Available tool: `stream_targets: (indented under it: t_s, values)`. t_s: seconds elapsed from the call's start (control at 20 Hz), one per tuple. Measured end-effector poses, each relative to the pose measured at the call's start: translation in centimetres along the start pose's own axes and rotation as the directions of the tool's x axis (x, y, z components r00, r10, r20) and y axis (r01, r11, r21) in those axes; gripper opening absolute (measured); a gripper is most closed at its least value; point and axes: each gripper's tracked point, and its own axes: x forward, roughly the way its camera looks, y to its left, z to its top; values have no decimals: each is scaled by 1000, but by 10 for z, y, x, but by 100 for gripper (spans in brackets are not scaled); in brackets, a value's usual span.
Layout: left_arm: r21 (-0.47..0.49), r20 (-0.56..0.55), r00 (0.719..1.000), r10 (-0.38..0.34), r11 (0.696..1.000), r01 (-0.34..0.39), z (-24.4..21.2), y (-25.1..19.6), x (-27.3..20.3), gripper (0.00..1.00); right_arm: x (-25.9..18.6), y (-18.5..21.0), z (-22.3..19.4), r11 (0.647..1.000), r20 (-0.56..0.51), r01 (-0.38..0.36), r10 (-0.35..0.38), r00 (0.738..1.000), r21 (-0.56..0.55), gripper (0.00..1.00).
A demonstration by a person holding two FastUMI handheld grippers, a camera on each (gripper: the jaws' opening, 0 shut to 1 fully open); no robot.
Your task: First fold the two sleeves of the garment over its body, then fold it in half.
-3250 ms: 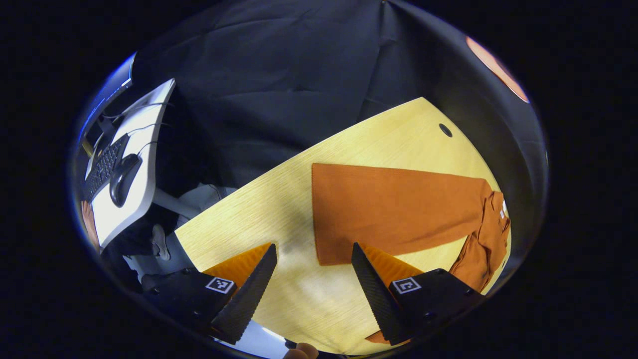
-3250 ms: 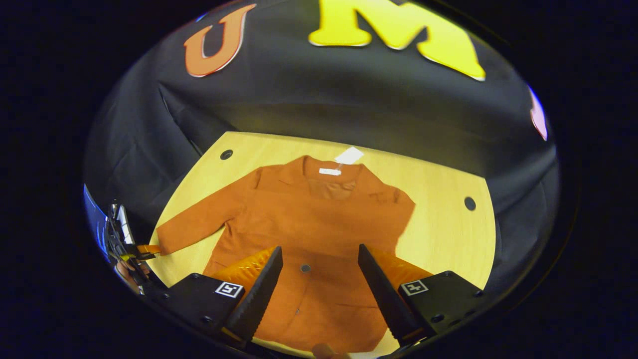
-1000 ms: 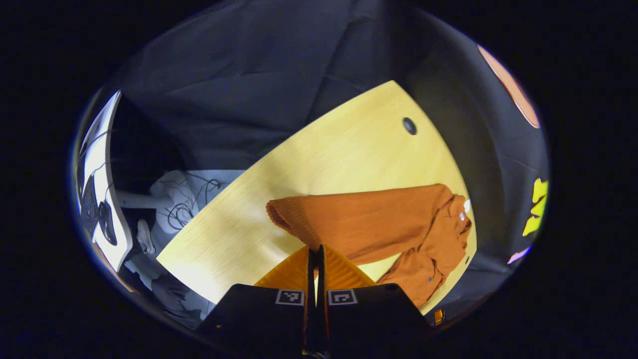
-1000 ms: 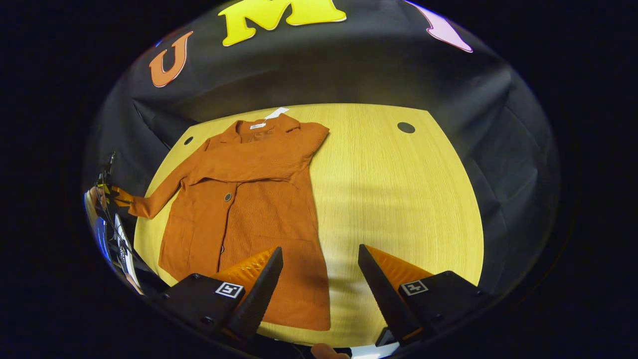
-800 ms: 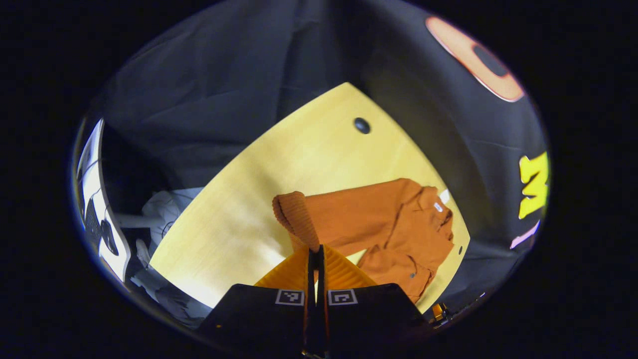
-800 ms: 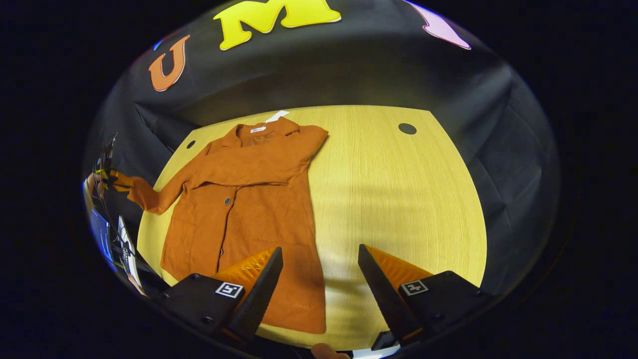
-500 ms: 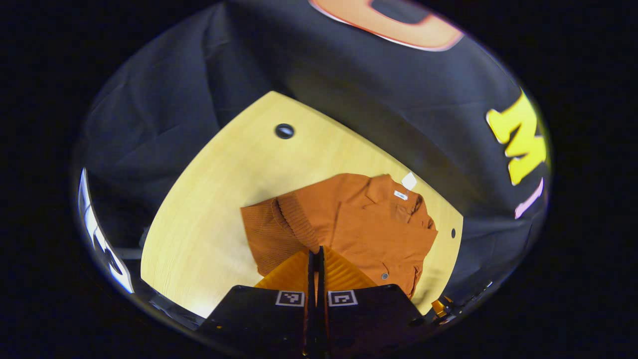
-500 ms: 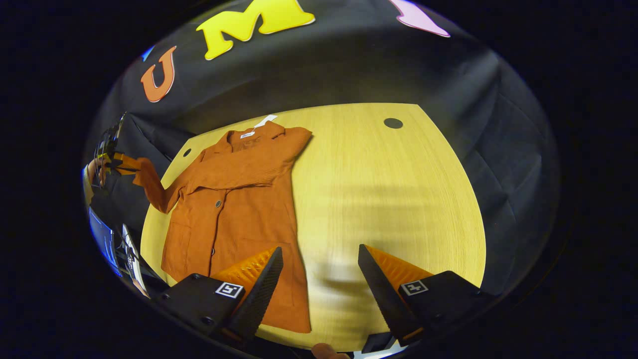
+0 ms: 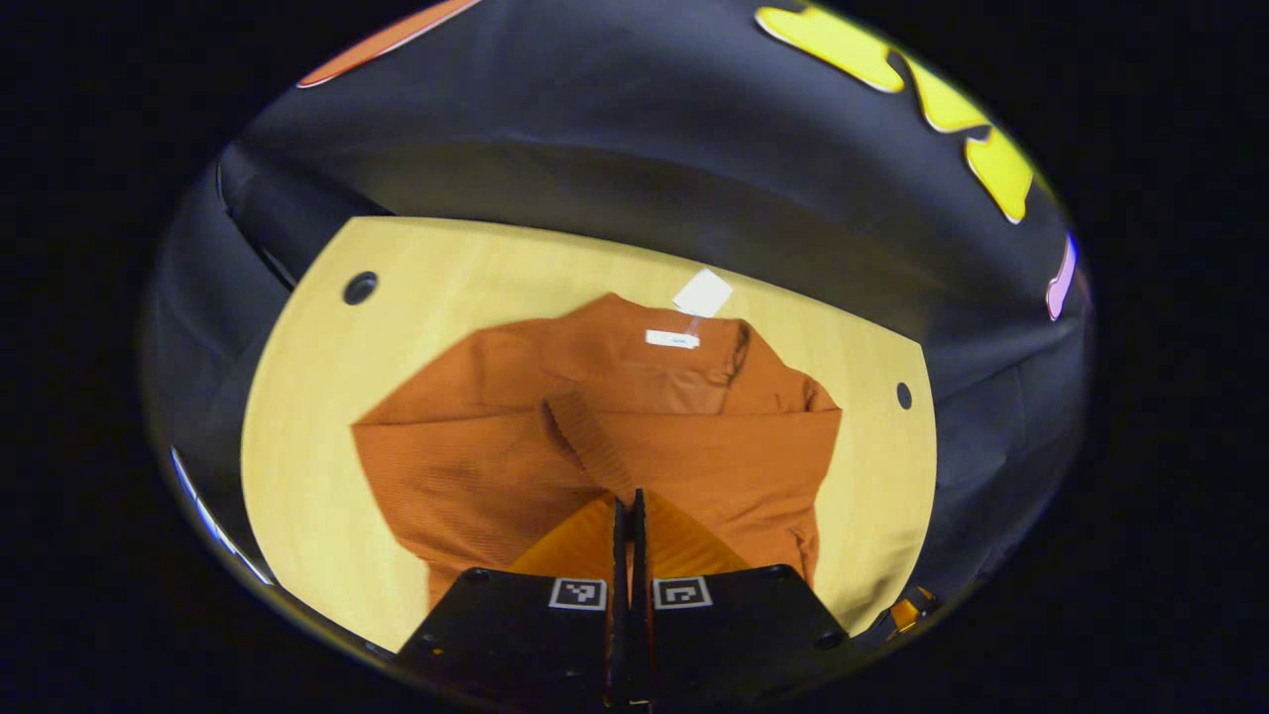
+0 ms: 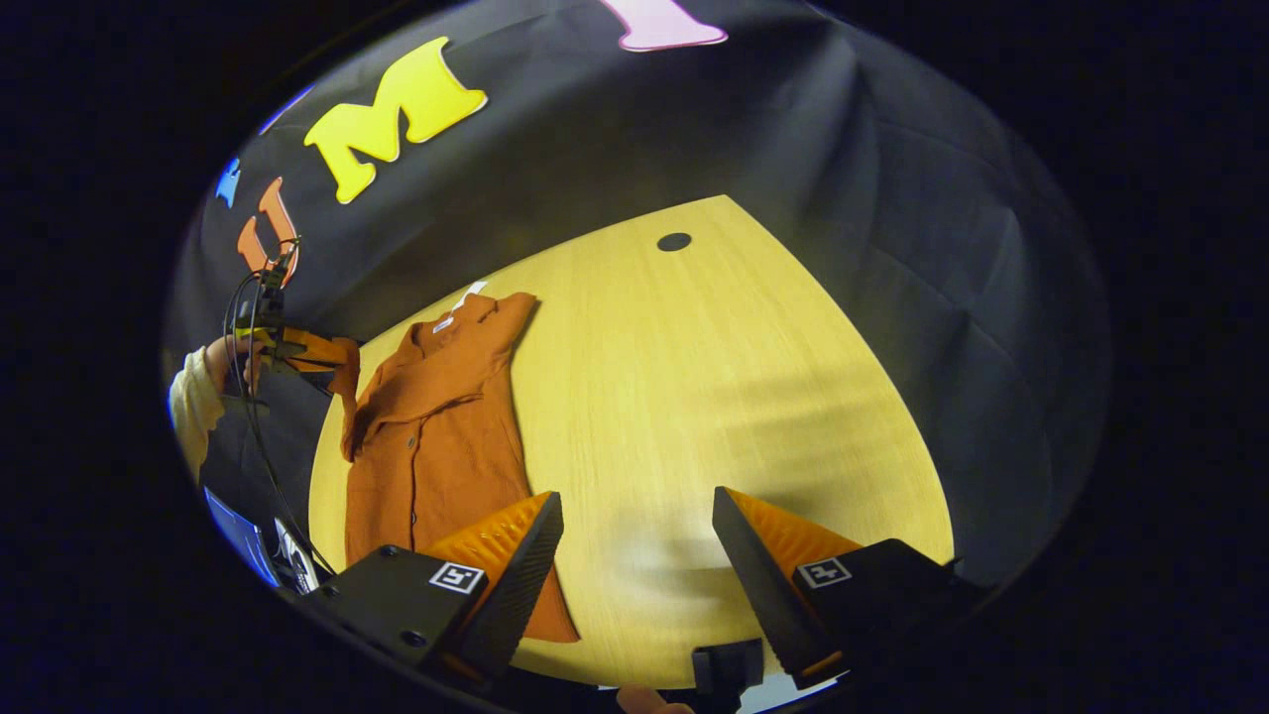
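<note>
1. A light wooden table (image 10: 753, 397) is standing inside a booth walled with black cloth (image 9: 595, 149); two dark round grommet holes (image 9: 359, 288) are sitting near its far corners.
2. Nearest in the left gripper view, the left gripper (image 9: 626, 511) is holding its fingers pressed together, pinching the ribbed cuff (image 9: 585, 446) of one sleeve above the garment (image 9: 496, 476).
3. In the right gripper view, the right gripper (image 10: 634, 540) is hovering over bare table at the near edge with its fingers spread wide, gripping nothing.
4. The garment, an orange buttoned coat, is lying flat at the left of the table in the right gripper view, collar toward the far edge. The other sleeve (image 9: 734, 441) is already lying across the chest.
5. At the far left of the right gripper view, a hand (image 10: 233, 362) is carrying the left gripper, and the pinched sleeve is hanging from it, raised off the table.
6. Risk, as a judgement: the thin cuff may be slipping out of the pinch, or the pull may be dragging the body and disturbing the folded sleeve.
7. Farther off, a white tag (image 9: 702, 293) is lying just beyond the collar. Nothing appears to be blocking the fold path.
</note>
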Motion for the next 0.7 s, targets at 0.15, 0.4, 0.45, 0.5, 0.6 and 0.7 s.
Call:
stream_targets:
  t_s: [0.15, 0.4, 0.45, 0.5, 0.6, 0.7]
  values:
    - [54, -18, 999, -27, 998, 28, -1, -44, 25, 3, -13, -25, -13, 999, 0, 29, -29, 1000, 45, 98]
    - [204, -25, 1000, 4, 979, 2, -8, -108, 51, 4, -29, -73, -30, 990, 13, 84, -86, 996, 113, 98]
    - [220, -43, 999, 0, 976, 9, -16, -118, 56, 3, -33, -80, -33, 988, 10, 96, -98, 995, 125, 98]
    - [223, -70, 998, -7, 975, 23, -25, -127, 60, 3, -35, -87, -36, 985, 9, 115, -117, 993, 132, 98]
    - [227, -99, 995, -11, 973, 33, -37, -139, 62, 3, -39, -99, -41, 978, 7, 145, -148, 989, 151, 98]
    - [228, -100, 995, -6, 973, 29, -43, -150, 72, 4, -44, -102, -46, 974, -2, 158, -160, 987, 163, 98]
